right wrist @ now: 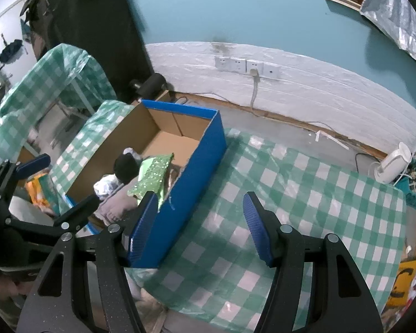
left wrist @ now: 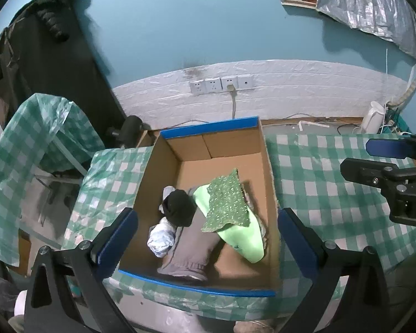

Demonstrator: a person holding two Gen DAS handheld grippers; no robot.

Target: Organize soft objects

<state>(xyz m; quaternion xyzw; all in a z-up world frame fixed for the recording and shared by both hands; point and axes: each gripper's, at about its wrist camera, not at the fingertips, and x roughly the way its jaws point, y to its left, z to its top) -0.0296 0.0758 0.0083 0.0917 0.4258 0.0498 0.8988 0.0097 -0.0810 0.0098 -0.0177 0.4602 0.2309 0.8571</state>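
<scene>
Left gripper (left wrist: 208, 236): your jaws wide, empty, above box (left wrist: 270, 183).
Soft pile (left wrist: 205, 216): in box, directly ahead between fingers.
Right gripper (right wrist: 199, 224): wide, empty, box off its left.

White letter "D" on the right gripper (left wrist: 385, 163) body, remainder cut off

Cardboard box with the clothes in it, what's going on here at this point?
A person holds a gripper in each hand, sorting soft items into the cardboard box on the checkered tablecloth. Inside lie a dotted green cloth over a light green item, a black bundle, a white bundle and grey fabric. The left gripper hovers above the box and the right gripper beside it, jaws open, empty.
</scene>
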